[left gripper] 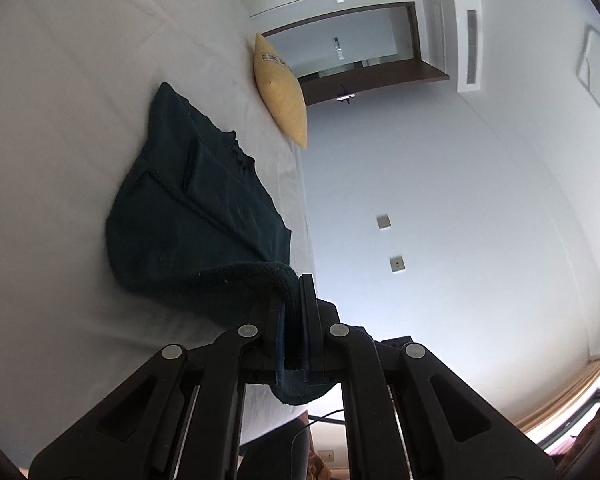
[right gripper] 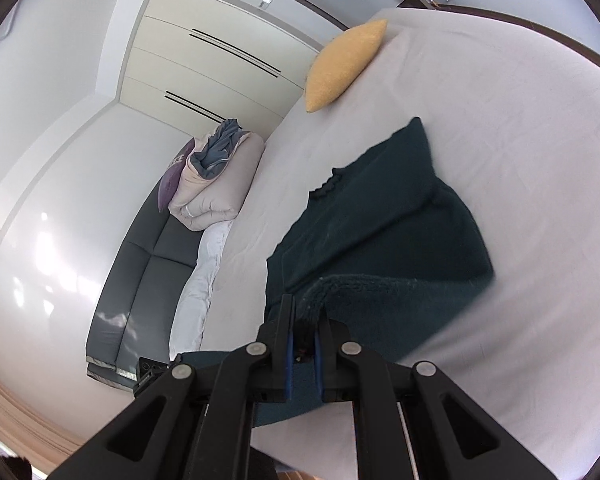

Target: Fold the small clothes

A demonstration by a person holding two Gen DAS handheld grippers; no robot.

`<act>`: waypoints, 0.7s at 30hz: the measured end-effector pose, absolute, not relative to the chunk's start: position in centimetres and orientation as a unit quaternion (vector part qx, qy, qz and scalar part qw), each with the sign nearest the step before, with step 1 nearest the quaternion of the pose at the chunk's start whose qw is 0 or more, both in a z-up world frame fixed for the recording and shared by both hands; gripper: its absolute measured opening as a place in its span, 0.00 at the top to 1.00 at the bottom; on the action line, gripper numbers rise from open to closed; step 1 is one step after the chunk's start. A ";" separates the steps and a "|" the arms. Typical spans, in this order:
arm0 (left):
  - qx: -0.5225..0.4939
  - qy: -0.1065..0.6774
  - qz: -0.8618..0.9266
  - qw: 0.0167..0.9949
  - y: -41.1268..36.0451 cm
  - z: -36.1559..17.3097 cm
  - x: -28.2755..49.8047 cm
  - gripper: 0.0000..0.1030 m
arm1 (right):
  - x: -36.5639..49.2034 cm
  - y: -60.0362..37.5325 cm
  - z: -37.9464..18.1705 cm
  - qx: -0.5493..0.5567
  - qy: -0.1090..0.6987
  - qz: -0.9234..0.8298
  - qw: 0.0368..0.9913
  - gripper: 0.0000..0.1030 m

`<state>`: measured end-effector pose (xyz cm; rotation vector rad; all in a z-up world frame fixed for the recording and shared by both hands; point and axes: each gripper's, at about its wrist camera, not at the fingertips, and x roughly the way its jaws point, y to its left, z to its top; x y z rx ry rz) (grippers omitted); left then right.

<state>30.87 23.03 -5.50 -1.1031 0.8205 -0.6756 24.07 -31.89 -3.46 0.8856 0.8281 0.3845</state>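
A dark teal fleece garment (left gripper: pixel 188 216) lies spread on the white bed sheet (left gripper: pixel 60 120), its near hem lifted off the bed. My left gripper (left gripper: pixel 296 292) is shut on one corner of that hem, and the fuzzy edge curls over its fingers. In the right wrist view the same garment (right gripper: pixel 392 216) stretches away from me, with my right gripper (right gripper: pixel 304 312) shut on the other hem corner. The far end with the frilled neckline (right gripper: pixel 328 186) still rests flat on the sheet (right gripper: pixel 520 140).
A yellow cushion (left gripper: pixel 280 88) (right gripper: pixel 344 64) lies at the far end of the bed. Beside the bed stands a dark grey sofa (right gripper: pixel 148 264) with a rolled duvet (right gripper: pixel 216 184) and a purple pillow (right gripper: pixel 172 180). White wardrobe doors (right gripper: pixel 204 60) and walls surround.
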 end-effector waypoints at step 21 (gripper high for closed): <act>-0.483 0.397 -0.247 0.740 22.7 -7.0 54.9 0.96 | 45.4 -34.9 -8.6 0.425 0.394 0.098 0.809 0.91</act>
